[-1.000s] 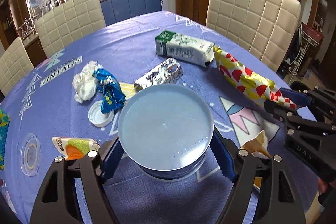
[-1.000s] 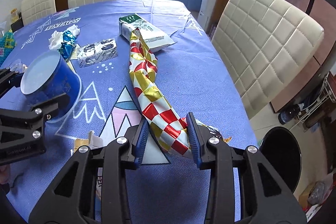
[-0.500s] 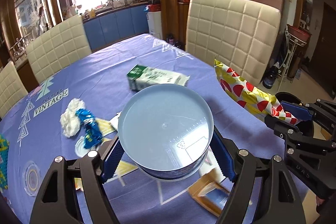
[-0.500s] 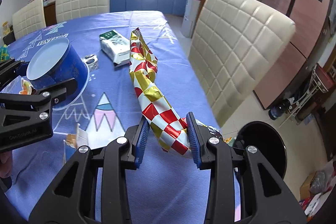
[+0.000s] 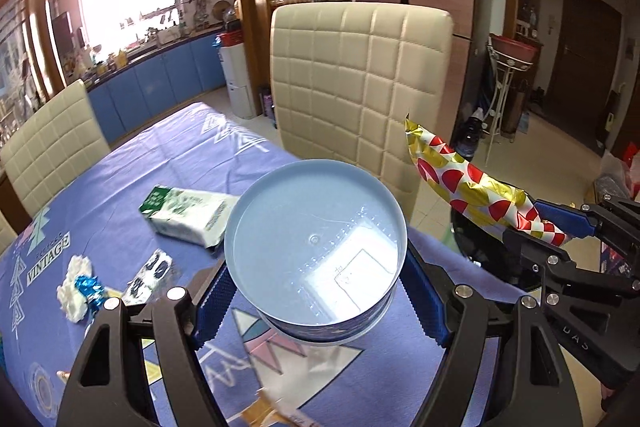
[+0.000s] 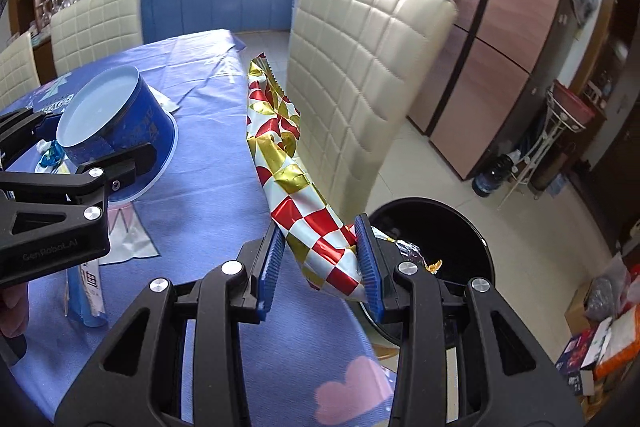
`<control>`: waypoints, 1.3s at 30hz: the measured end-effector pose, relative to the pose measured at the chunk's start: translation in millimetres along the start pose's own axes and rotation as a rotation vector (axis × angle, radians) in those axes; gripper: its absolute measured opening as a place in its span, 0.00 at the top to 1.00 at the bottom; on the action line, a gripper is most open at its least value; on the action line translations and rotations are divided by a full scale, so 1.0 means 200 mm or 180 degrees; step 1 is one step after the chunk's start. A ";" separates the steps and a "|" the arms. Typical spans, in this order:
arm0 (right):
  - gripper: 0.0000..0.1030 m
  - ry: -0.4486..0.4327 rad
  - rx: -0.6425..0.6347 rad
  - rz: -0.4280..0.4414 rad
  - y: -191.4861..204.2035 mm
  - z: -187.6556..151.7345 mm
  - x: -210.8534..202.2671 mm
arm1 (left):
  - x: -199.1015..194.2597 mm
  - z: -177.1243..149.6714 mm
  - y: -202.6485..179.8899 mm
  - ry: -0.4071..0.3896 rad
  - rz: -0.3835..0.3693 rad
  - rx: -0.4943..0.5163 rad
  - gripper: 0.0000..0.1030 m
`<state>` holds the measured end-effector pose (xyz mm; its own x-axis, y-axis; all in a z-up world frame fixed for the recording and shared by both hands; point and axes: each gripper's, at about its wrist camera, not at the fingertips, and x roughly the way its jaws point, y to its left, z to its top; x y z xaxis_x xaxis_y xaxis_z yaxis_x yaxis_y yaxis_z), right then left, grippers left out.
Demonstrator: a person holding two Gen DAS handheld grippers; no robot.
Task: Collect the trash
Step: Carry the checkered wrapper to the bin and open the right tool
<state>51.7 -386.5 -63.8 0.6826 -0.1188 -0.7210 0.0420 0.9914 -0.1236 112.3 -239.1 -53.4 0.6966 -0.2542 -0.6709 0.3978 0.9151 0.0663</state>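
Two grippers are loaded at once. The right gripper [image 6: 320, 263] is clamped on the lower end of a long checked foil wrapper [image 6: 288, 163], red, gold and white, whose long axis runs up and away from the pads toward the cream chair [image 6: 360, 75]. Just past that gripper's right finger, down on the floor beside the table's edge, gapes the black bin [image 6: 460, 239]; the wrapper's crumpled tail already hangs over its rim. The left gripper [image 5: 316, 291] holds a round blue tub [image 5: 316, 251] across its width, the pale flat face turned toward the camera, over the blue tablecloth [image 5: 160, 155] and farther from the bin than the wrapper. So the right hand looks nearer: judging by this, its drop needs only a short carry outward over the bin's mouth, with the upright length swung clear of the chair. Farther from the bin, a green-and-white carton [image 5: 188, 215], a crumpled tissue [image 5: 74, 297] and small wrappers [image 5: 150, 271] lie uncollected.
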 end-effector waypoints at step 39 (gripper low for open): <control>0.62 -0.0165 0.0857 -0.0923 -0.57 0.03 -0.04 | 0.12 0.38 -0.48 -0.0319 -0.0480 0.0432 0.27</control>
<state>45.7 -498.4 -38.6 0.6499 -0.3998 -0.6463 0.4234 0.8967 -0.1289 135.9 -355.8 -19.1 0.6763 -0.4211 -0.6044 0.5740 0.8155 0.0741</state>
